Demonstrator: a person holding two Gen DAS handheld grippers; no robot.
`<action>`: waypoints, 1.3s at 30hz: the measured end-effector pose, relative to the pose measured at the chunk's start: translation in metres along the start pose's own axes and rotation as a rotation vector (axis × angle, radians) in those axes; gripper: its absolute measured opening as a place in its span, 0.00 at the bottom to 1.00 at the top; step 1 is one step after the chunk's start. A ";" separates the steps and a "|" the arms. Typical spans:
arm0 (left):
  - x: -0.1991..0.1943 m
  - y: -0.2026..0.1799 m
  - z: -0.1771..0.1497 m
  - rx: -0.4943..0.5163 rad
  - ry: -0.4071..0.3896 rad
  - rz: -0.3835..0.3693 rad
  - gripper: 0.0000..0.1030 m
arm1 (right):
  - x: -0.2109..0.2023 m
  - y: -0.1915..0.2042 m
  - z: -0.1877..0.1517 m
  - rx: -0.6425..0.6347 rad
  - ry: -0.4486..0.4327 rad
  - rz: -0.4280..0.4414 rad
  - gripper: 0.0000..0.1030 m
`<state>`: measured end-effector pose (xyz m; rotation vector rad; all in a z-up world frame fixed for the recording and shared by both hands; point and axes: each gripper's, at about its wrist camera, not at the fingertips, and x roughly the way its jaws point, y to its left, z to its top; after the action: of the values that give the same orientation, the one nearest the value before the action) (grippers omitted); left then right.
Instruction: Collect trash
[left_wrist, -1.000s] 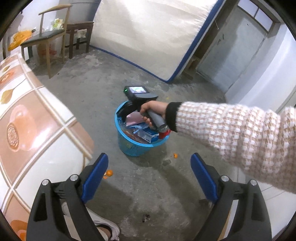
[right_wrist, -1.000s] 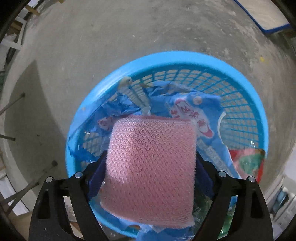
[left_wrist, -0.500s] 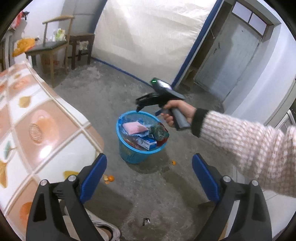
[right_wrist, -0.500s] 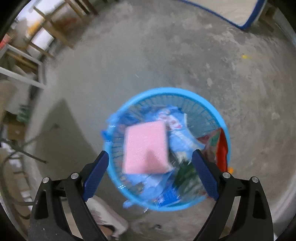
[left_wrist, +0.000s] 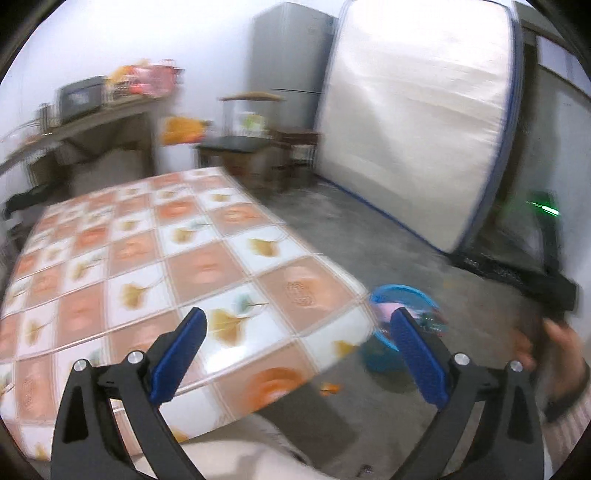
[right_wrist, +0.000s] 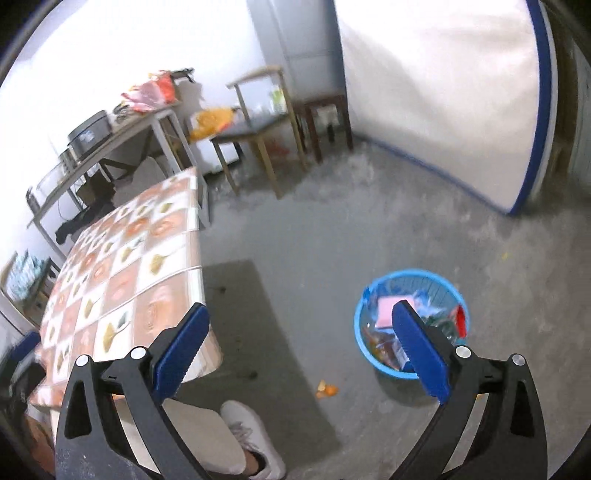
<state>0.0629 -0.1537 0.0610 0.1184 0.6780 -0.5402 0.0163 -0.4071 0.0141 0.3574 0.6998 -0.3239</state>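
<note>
Left wrist view, blurred. Left tool spread wide, jaws just been opening, nothing between the blue pads. Below and ahead: tabletop with orange-and-white tile-pattern cover, filling the left half. Blue basket on the concrete floor just past the tabletop's near right corner, partly behind the right finger; pink sponge shows at its rim. Orange peel scrap on the floor near the basket. Far right edge: a hand on a dark handle, blurred. White mattress leans on the far wall.

Right wrist view. Right tool also at full spread, jaws just been opening, empty. Basket on the floor at right, holding the pink sponge, blue wrappers and a red packet. Peel scrap lies left of the basket, near. Tabletop at left. Wooden chair far centre. White shoe at bottom.
</note>
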 end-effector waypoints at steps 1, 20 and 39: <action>-0.004 0.006 0.000 -0.020 -0.001 0.028 0.95 | -0.007 0.010 -0.007 -0.017 -0.017 -0.006 0.92; -0.075 0.041 -0.010 -0.192 -0.069 0.326 0.95 | -0.070 0.105 -0.041 -0.218 -0.218 -0.106 0.92; -0.037 -0.010 -0.038 -0.009 0.092 0.204 0.95 | -0.064 0.097 -0.077 -0.209 -0.080 -0.199 0.92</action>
<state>0.0120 -0.1355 0.0554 0.2022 0.7482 -0.3370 -0.0341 -0.2776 0.0224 0.0755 0.6850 -0.4474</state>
